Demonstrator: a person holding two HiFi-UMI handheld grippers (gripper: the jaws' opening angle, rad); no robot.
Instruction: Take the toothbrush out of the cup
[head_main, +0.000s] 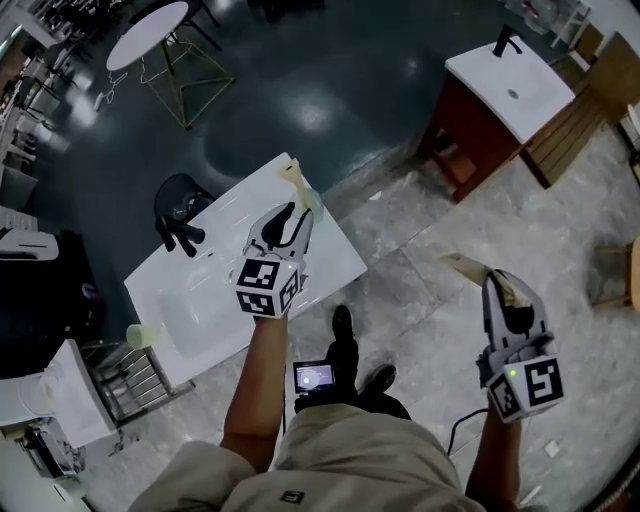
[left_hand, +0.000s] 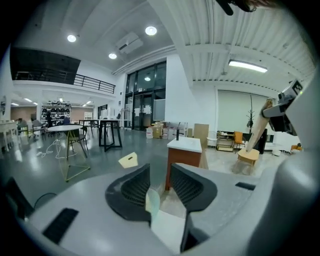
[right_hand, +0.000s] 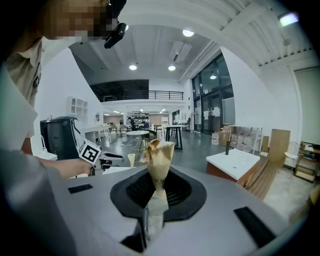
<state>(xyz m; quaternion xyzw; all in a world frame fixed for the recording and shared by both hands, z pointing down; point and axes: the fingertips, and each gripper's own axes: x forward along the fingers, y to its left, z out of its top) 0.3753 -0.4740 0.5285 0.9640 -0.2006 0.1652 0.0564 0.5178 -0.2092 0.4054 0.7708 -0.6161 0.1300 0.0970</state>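
Observation:
My left gripper (head_main: 297, 187) hangs over the far edge of a white sink counter (head_main: 330, 255). Its black pads stand apart in the left gripper view (left_hand: 160, 181), open, and only a pale strip shows low in the gap. A small pale cup (head_main: 143, 335) stands at the counter's near left corner, well away from both grippers. I cannot make out a toothbrush in it. My right gripper (head_main: 465, 267) is off to the right above the floor. In the right gripper view (right_hand: 159, 150) its jaws are shut, with the tan wrapped tips pressed together.
A black tap (head_main: 180, 235) stands at the counter's left side. A second vanity with a white top (head_main: 510, 90) is at the far right, with wooden slats (head_main: 570, 130) beside it. A round table (head_main: 148, 35) stands far left. A wire rack (head_main: 140, 380) sits below the cup.

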